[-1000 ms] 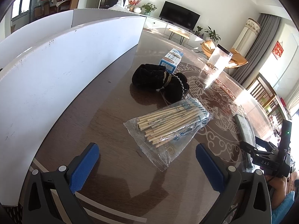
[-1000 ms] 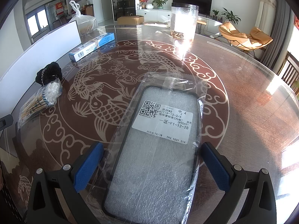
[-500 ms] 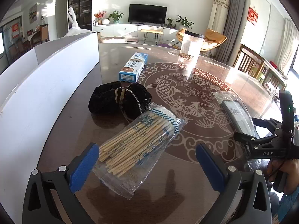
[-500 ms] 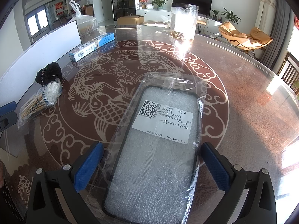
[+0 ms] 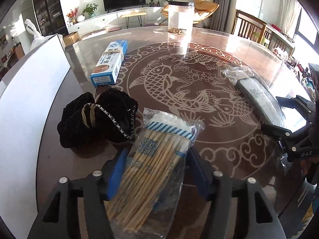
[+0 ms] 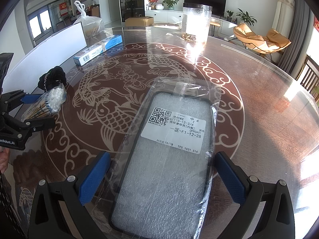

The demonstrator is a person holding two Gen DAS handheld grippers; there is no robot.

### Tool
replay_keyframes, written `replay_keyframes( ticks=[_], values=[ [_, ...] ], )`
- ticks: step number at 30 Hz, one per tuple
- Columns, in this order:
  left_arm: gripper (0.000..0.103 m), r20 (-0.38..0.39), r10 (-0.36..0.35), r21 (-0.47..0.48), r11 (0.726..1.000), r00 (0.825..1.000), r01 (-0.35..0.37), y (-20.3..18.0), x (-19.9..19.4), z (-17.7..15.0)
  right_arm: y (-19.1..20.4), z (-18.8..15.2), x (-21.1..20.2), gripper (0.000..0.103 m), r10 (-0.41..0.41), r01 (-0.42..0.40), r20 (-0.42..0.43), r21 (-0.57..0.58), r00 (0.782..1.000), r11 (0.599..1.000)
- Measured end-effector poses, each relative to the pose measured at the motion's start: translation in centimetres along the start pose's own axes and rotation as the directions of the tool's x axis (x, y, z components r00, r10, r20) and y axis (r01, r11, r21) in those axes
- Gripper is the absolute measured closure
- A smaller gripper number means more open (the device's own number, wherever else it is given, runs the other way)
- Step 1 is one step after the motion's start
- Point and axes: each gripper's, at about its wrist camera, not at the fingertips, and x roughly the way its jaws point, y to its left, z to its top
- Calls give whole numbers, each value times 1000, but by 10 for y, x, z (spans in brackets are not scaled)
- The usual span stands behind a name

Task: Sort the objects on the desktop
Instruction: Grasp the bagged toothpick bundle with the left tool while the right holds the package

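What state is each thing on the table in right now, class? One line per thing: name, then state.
Left gripper: jaws closing around the bag, pads at its sides.
Cotton swab bag: sealed, flat on the table.
Right gripper: open, straddling the phone case.
Phone case: in its clear sleeve, flat.
Black hair tie: bunched beside the swabs.
Blue box: closed, flat.
Clear jar: upright, nearly empty.

Both cameras ride low on a hand-held gripper, angled steeply down across the desk (image 5: 249, 45) toward the far edge and the television wall. The left view sits close over the bag of cotton swabs (image 5: 159, 171); the right view sits close over the packaged phone case (image 6: 169, 159). The 2 views share the fish pattern (image 6: 111, 107), blue box (image 5: 110, 62), clear jar (image 6: 196, 23) and each other's gripper.
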Motion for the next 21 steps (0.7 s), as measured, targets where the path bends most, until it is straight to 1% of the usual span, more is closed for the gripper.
replay_keyframes(
  ticks=[1,2,5,8,11,12,13,14,15,17,21],
  values=[
    [68,-5,13,-16,1000,1000,-13,-2,-4,-6,0,0,0,0,0,0,0,0,1000,1000],
    [70,-2,15,-31,999,1000,-15,-3,-10,-13,0,0,0,0,0,0,0,0,1000,1000],
    [70,6,28,-78,997,1000,-27,-8,-29,-43,0,0,0,0,1,-1,0,1,1000,1000],
    [70,3,19,-118,993,1000,-19,-7,-47,-70,0,1,1,0,1,-1,0,1,1000,1000],
    [71,7,30,-142,989,1000,-29,-4,-60,-83,1,15,8,0,4,-5,-61,-2,998,1000],
    [71,21,28,-153,988,999,-25,-2,-65,-83,1,20,10,3,7,-7,-80,3,997,1000],
    [71,37,31,-161,987,999,-24,1,-69,-80,1,23,10,10,4,-4,-79,-1,997,1000],
    [71,51,35,-165,986,998,-27,3,-76,-81,2,26,7,26,12,-13,-68,-11,998,1000],
    [71,66,39,-168,985,997,-28,4,-82,-82,3,27,8,26,16,-17,-94,-16,995,1000],
    [71,91,45,-174,984,995,-29,8,-95,-84,2,26,3,26,19,-20,-105,-9,994,1000],
    [71,148,56,-217,976,987,-23,22,-125,-91,4,19,-27,26,36,-36,-62,-1,997,999]
  ],
)
